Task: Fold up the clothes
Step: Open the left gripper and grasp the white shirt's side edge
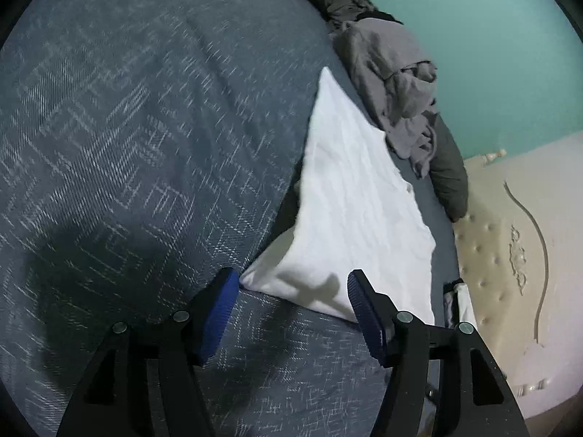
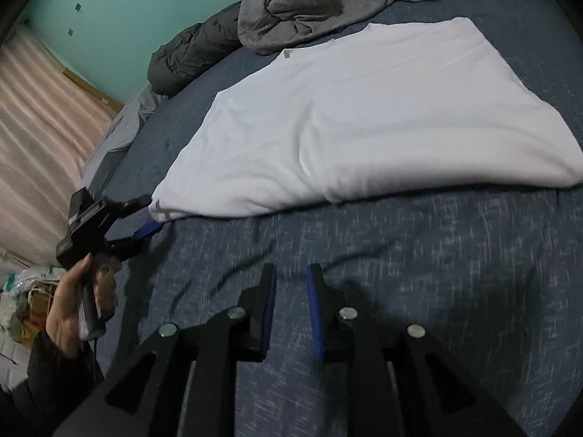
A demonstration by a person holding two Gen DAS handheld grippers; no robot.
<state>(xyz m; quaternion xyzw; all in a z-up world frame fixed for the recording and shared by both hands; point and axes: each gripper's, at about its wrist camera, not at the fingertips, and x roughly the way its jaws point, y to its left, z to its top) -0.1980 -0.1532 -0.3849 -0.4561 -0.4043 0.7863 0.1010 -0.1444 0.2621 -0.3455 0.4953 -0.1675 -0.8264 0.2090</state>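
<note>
Teal wall backs a bed whose blue-grey bedspread is woven with pale broken lines and lies slightly rumpled. On it a white T-shirt of smooth knit is spread flat, folded over along its near edge into a broad, roughly four-sided shape, with a small grey tag at the collar. Beyond the shirt, toward the bed's far edge, sits a crumpled grey garment, soft and creased, beside a dark olive quilted jacket.

Only the left wrist view shows the cream tufted mattress side below the bed's edge. Only the right wrist view shows a hand with a dark sleeve gripping the left tool's handle, pale striped fabric by the wall, and clutter below the bed's left edge.

Left gripper stands wide apart, its blue ribbed pads straddling the shirt's near corner without clamping it; one pad tip sits just beside the cloth. Right gripper hovers over bare bedspread short of the shirt, its fingers a narrow gap apart, holding nothing.
</note>
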